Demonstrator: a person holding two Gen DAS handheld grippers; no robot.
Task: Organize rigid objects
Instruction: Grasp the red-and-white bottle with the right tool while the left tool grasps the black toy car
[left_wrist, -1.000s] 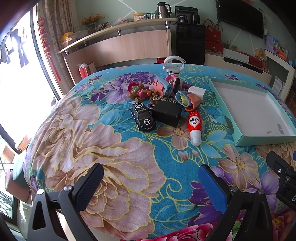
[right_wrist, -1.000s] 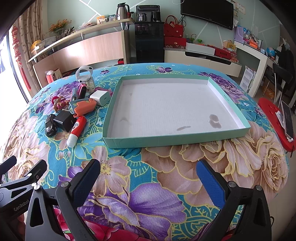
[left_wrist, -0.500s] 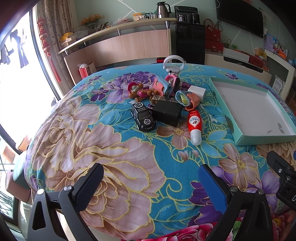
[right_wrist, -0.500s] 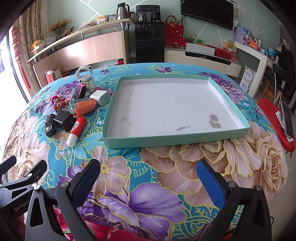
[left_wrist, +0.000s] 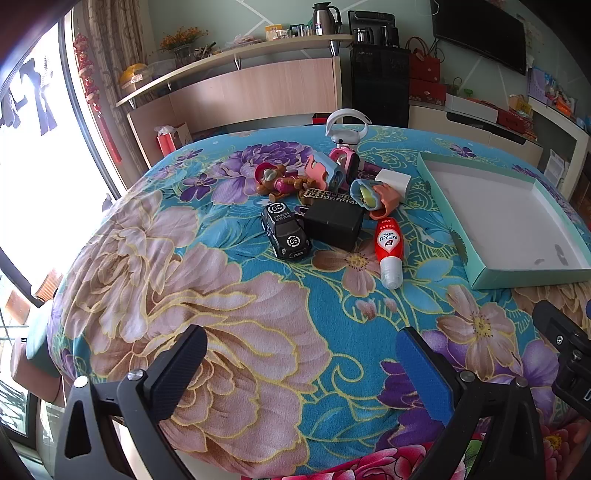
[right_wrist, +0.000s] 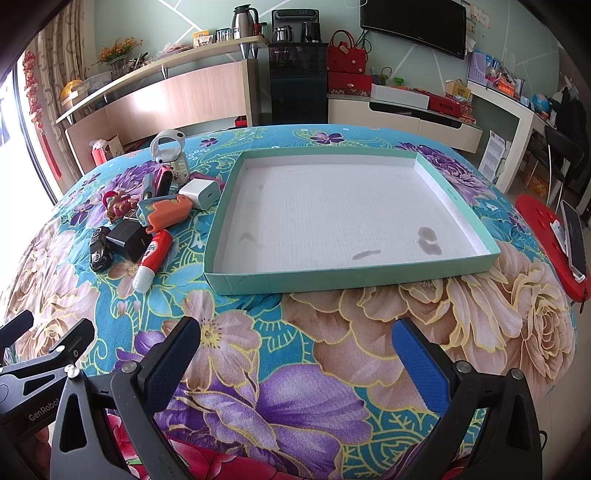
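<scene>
Basically no change from a second ago. Left gripper (left_wrist: 301, 363) and right gripper (right_wrist: 295, 354) both spread wide, holding nothing. Toy car (left_wrist: 285, 236) and glue tube (left_wrist: 386, 251) unmoved beside the tray (right_wrist: 351, 275).

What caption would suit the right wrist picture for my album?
Open right gripper hovers before an empty green tray; toys and a glue bottle wait beside it.

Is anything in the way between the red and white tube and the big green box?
Nothing visible. The red and white tube lies at the near edge of the pile, and only bare flowered cloth separates it from the green box.
</scene>
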